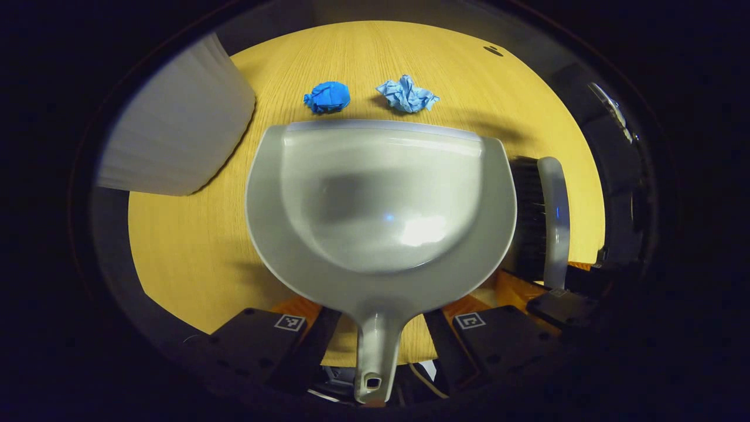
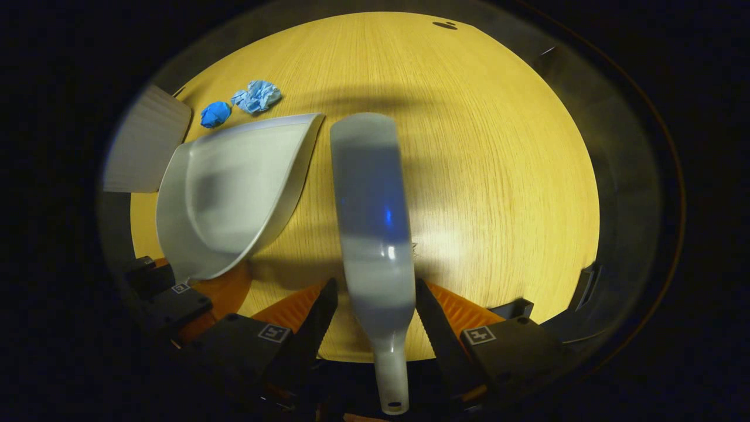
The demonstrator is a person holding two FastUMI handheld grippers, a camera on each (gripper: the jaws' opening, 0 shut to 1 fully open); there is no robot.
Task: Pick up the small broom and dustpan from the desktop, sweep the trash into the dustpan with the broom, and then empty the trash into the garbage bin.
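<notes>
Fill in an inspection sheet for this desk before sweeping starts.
Surface: wooden desk, bare to the broom's right; a dark hole near the far edge.
Job's things: dustpan lies flat, mouth toward two blue paper wads just beyond its lip. Broom lies beside the dustpan, handle toward the camera. Ribbed white bin stands at far left.
Clutter: nothing seen.
Grippers: left gripper straddles the dustpan handle, open; right gripper straddles the broom handle, open.
Cables: nothing certain; something thin shows under the left gripper.
Surroundings: dark booth around the desk.
</notes>
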